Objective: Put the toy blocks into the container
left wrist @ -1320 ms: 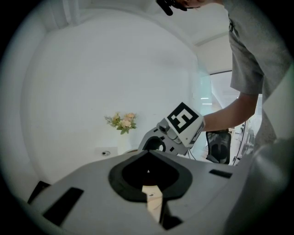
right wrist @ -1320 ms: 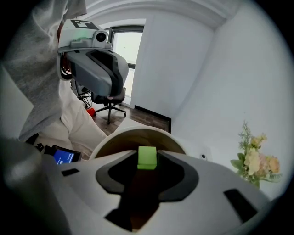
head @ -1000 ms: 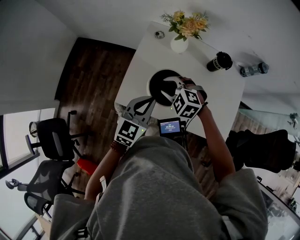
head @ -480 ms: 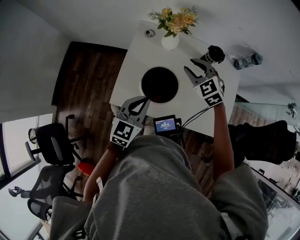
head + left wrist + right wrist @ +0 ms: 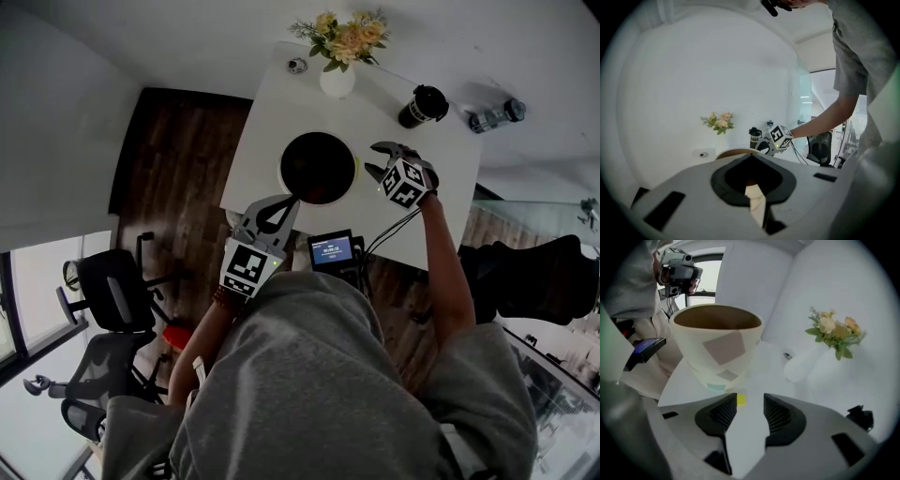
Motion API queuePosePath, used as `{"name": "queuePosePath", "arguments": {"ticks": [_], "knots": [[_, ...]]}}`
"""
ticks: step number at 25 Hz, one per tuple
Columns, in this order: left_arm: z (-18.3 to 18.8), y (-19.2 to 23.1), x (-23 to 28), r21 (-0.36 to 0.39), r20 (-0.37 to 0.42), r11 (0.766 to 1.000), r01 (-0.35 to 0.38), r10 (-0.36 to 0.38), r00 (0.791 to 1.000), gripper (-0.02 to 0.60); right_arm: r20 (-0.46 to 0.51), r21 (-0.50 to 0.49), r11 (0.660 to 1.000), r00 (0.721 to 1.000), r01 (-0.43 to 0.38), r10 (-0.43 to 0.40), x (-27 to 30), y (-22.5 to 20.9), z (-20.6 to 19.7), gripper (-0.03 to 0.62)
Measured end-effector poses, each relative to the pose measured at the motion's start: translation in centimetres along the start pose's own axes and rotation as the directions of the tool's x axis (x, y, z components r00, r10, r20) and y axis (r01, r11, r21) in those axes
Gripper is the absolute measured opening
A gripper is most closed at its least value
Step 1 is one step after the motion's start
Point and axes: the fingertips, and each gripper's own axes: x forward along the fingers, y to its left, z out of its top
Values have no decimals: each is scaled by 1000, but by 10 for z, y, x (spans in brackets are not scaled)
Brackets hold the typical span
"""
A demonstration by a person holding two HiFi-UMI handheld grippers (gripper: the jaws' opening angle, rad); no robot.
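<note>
We cannot see into the cream container [image 5: 693, 352], which sits at the centre of the head view. Its inside is dark there and hidden behind its rim in the right gripper view, so we cannot tell how many blocks are already in.

The right gripper [image 5: 750, 401] points down at the table at the container's right side. Its jaws stand moderately apart and have just been opening, and they grip nothing. The left gripper [image 5: 750, 158] sits at the container's lower edge in the head view, its jaws closed tip to tip with nothing between them.

One small yellow block [image 5: 741, 400] lies on the table just beside the container's foot, showing in the gap beyond the right jaws. We judge that it, at least, is left to put in.

Around all this, a dark wooden floor [image 5: 178, 169] fills the left of the head view, with office chairs [image 5: 103, 291] at the lower left. The white table [image 5: 281, 103] also carries a vase of flowers [image 5: 338, 73], a black cup [image 5: 424, 105] and a bottle [image 5: 497, 114] along its upper edge.
</note>
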Motion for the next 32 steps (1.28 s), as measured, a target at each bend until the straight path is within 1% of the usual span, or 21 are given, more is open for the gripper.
{"name": "queuePosePath", "arguments": {"ticks": [3, 6, 9, 13, 17, 23, 28, 32], "knots": [[-1, 0, -1, -1, -5, 1000, -9, 9, 1000, 6, -25, -16, 996, 996, -89, 88, 17, 11, -8, 202], [-2, 2, -2, -3, -7, 1000, -18, 18, 1000, 6, -64, -22, 986, 984, -166, 164, 33, 22, -15, 235], [-3, 4, -2, -6, -10, 1000, -29, 28, 1000, 6, -93, -11, 976, 972, -216, 214, 48, 29, -21, 247], [-2, 7, -1, -13, -11, 999, -39, 39, 999, 6, -106, 16, 970, 964, -242, 242, 62, 33, -27, 259], [-1, 12, -1, -15, -14, 999, -44, 43, 999, 6, -137, 9, 964, 954, -267, 266, 73, 39, -34, 261], [-1, 17, 0, -17, -16, 999, -48, 47, 999, 6, -124, 40, 956, 948, -289, 292, 76, 39, -28, 264], [1, 20, -1, -17, -13, 999, -49, 49, 999, 6, -108, 85, 955, 951, -283, 291, 73, 41, -26, 264], [0, 26, -4, -22, -13, 998, -57, 57, 998, 6, -122, 87, 951, 944, -298, 307, 71, 50, -34, 264]]}}
